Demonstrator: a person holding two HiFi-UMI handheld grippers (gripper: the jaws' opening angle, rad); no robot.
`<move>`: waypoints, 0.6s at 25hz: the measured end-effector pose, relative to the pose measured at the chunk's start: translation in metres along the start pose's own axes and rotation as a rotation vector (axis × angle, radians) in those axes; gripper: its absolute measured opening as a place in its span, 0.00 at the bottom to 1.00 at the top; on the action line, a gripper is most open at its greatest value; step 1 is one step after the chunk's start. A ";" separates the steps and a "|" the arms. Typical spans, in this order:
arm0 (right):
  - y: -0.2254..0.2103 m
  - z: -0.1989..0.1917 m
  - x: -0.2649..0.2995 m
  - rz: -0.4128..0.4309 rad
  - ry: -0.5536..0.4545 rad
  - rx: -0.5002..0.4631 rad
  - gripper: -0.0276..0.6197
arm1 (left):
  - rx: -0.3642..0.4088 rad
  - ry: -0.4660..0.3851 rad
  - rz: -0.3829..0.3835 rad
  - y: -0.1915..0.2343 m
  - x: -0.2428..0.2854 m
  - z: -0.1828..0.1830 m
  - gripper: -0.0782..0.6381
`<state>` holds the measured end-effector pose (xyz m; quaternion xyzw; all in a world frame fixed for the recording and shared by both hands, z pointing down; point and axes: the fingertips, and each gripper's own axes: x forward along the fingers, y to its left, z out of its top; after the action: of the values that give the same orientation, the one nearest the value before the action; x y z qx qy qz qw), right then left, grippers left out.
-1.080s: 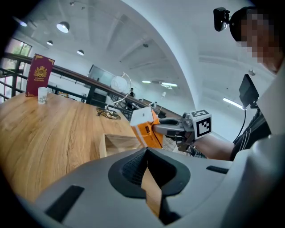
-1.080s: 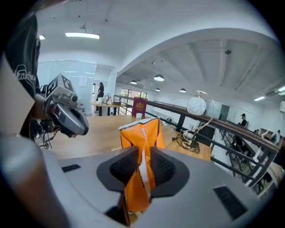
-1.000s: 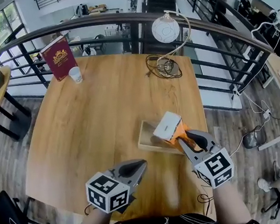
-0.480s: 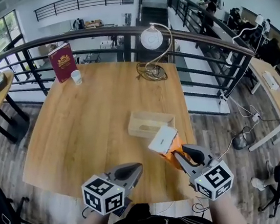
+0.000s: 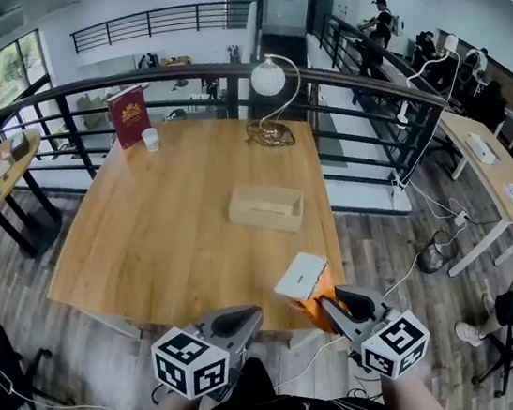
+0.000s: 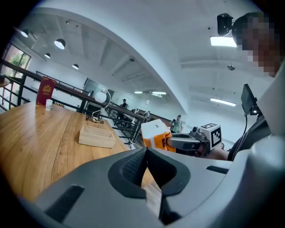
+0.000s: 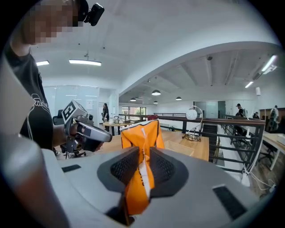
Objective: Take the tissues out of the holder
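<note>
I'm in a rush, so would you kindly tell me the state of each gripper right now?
Left gripper: closed, nothing between its jaws.
Right gripper: closed on the orange tissue pack.

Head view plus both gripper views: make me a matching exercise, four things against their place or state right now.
Things:
1. orange-and-white tissue pack
2. open wooden tissue holder
3. red hardcover book
4. left gripper

Places or states:
A. standing upright at the far edge of the wooden table
B. jaws together, nothing between them
C. clamped in the right gripper, lifted clear of the holder
D. resting on the table, apart from both grippers

Pairs: 1-C, 2-D, 3-A, 4-B.
</note>
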<state>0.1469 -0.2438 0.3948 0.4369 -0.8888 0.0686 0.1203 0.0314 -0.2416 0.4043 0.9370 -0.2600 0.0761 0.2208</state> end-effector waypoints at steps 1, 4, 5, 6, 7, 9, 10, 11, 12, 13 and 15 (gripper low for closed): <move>0.009 -0.003 -0.011 0.007 -0.002 0.003 0.17 | 0.004 -0.002 0.002 -0.011 -0.007 -0.005 0.13; 0.030 -0.011 -0.044 0.033 -0.018 0.031 0.17 | 0.012 -0.008 -0.002 -0.042 -0.021 -0.016 0.13; 0.035 -0.013 -0.054 0.040 -0.024 0.045 0.17 | 0.017 -0.009 -0.006 -0.053 -0.025 -0.018 0.13; 0.040 -0.015 -0.064 0.045 -0.029 0.055 0.17 | 0.021 -0.010 -0.009 -0.062 -0.028 -0.020 0.13; 0.044 -0.016 -0.073 0.047 -0.032 0.061 0.17 | 0.024 -0.012 -0.011 -0.071 -0.031 -0.022 0.13; 0.052 -0.019 -0.088 0.048 -0.034 0.070 0.17 | 0.026 -0.013 -0.012 -0.085 -0.038 -0.027 0.13; 0.056 -0.021 -0.094 0.048 -0.035 0.073 0.17 | 0.026 -0.013 -0.011 -0.091 -0.041 -0.029 0.13; 0.060 -0.022 -0.100 0.050 -0.034 0.073 0.17 | 0.026 -0.013 -0.011 -0.097 -0.043 -0.032 0.13; 0.064 -0.022 -0.105 0.051 -0.033 0.071 0.17 | 0.026 -0.013 -0.013 -0.102 -0.046 -0.034 0.13; 0.067 -0.022 -0.110 0.051 -0.033 0.069 0.17 | 0.026 -0.014 -0.015 -0.107 -0.048 -0.035 0.13; 0.071 -0.022 -0.118 0.052 -0.035 0.065 0.16 | 0.026 -0.016 -0.019 -0.115 -0.050 -0.037 0.13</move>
<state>0.1633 -0.1062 0.3830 0.4184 -0.8991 0.0930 0.0885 0.0479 -0.1134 0.3814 0.9427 -0.2520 0.0699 0.2073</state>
